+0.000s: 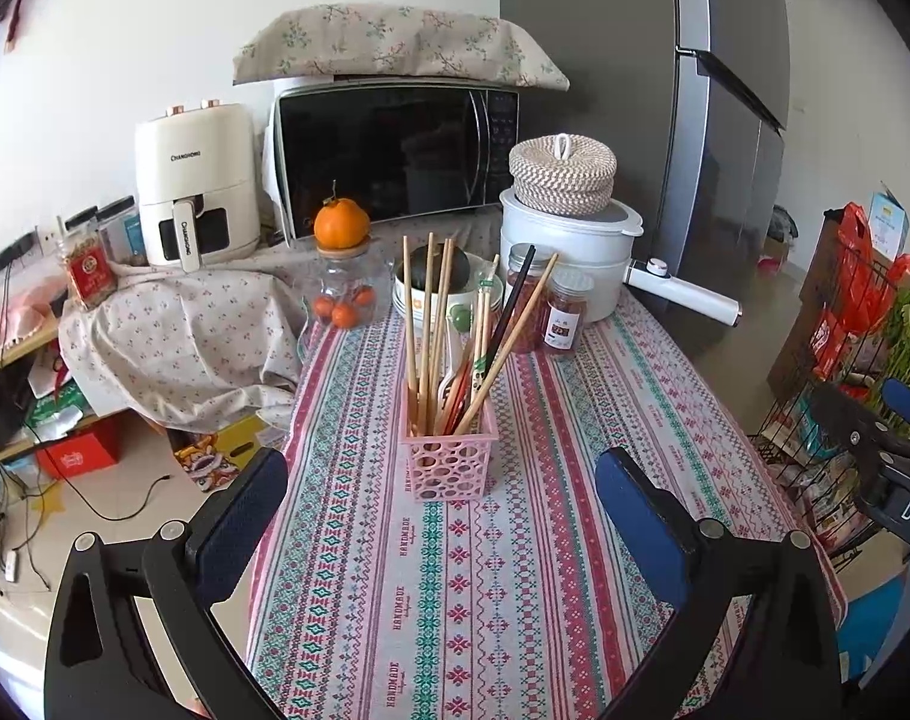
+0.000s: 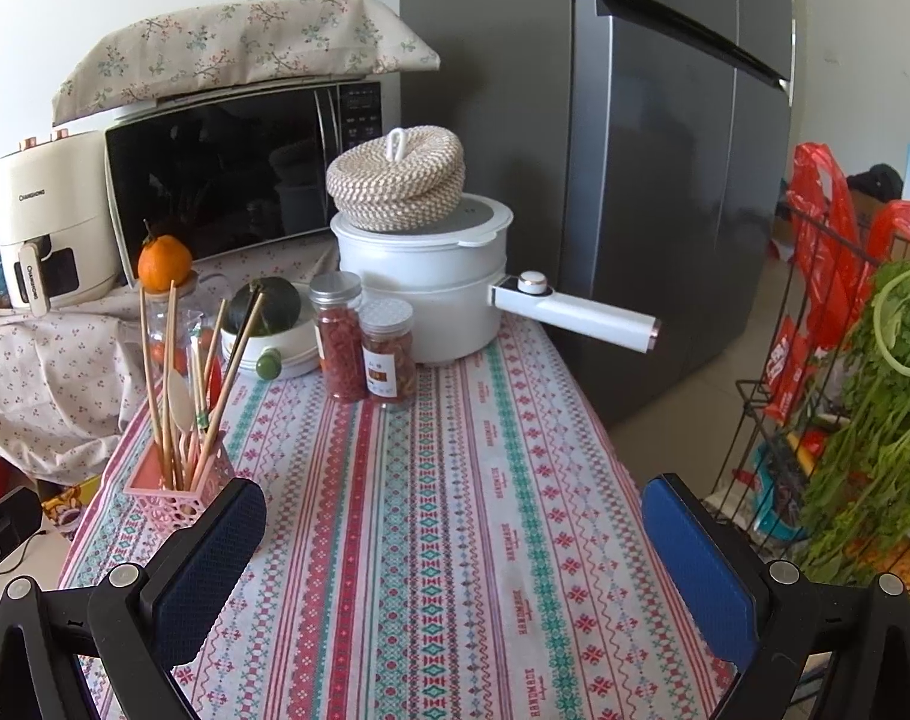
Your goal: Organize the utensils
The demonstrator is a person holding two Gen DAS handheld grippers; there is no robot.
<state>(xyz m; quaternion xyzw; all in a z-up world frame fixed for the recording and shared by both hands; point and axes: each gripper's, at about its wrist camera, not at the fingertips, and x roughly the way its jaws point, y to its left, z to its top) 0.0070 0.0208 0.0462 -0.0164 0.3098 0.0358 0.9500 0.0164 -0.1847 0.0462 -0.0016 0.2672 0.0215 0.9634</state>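
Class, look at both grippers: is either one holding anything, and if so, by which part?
Nothing is held. The left gripper and right gripper are both open and empty; the utensils stand in the pink holder.

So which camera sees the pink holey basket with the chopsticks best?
The left wrist view: the pink perforated plastic basket stands whole and centred between the open fingers. The right wrist view shows it at the left, partly hidden behind a finger.

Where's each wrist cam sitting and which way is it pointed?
Left wrist: above the near table end, facing the pink utensil basket dead ahead; open left gripper frames it, right gripper's body at right edge.
Right wrist: further right, facing the white pot; open right gripper shows.
Shared: basket, pot, microwave.
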